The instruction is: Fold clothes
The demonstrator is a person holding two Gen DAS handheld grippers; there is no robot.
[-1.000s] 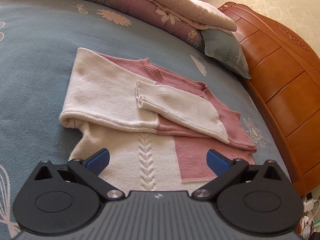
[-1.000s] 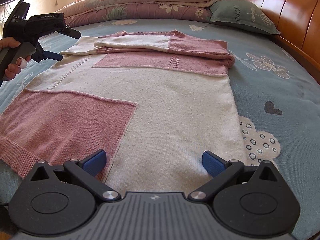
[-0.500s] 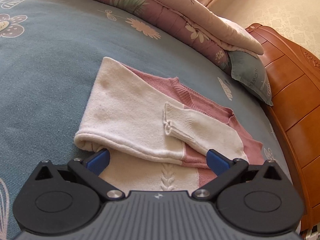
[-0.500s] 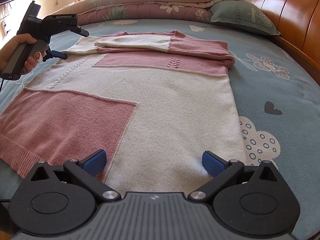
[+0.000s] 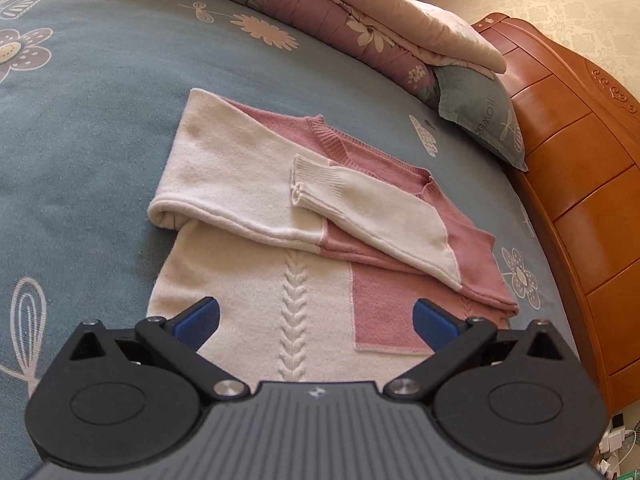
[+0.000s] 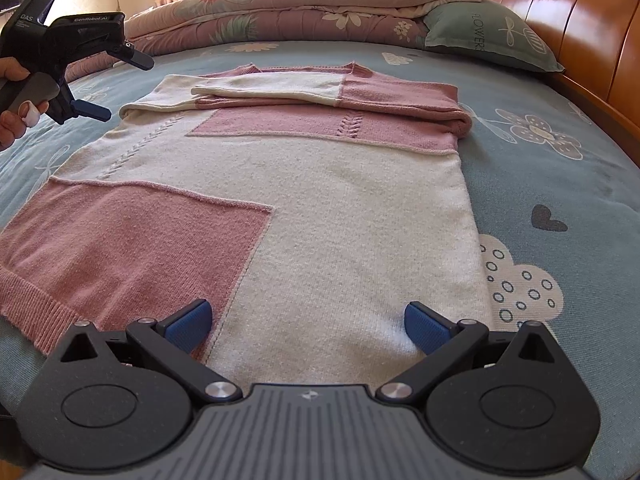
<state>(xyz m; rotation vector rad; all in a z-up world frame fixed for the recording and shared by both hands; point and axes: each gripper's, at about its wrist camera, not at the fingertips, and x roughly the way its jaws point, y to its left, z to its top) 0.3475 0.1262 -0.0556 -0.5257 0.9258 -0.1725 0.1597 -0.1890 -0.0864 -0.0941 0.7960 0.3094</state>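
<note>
Your left gripper pulled back from folded sleeves, sweater unmoved on bed (right gripper parked at hem), both fingers spread, empty.

L gripper jaws wide apart, empty. R gripper same. Hand grips L handle.

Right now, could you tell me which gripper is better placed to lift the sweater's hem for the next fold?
Probably the right gripper: open, directly over the sweater hem. The left gripper hovers near the folded sleeves.
</note>
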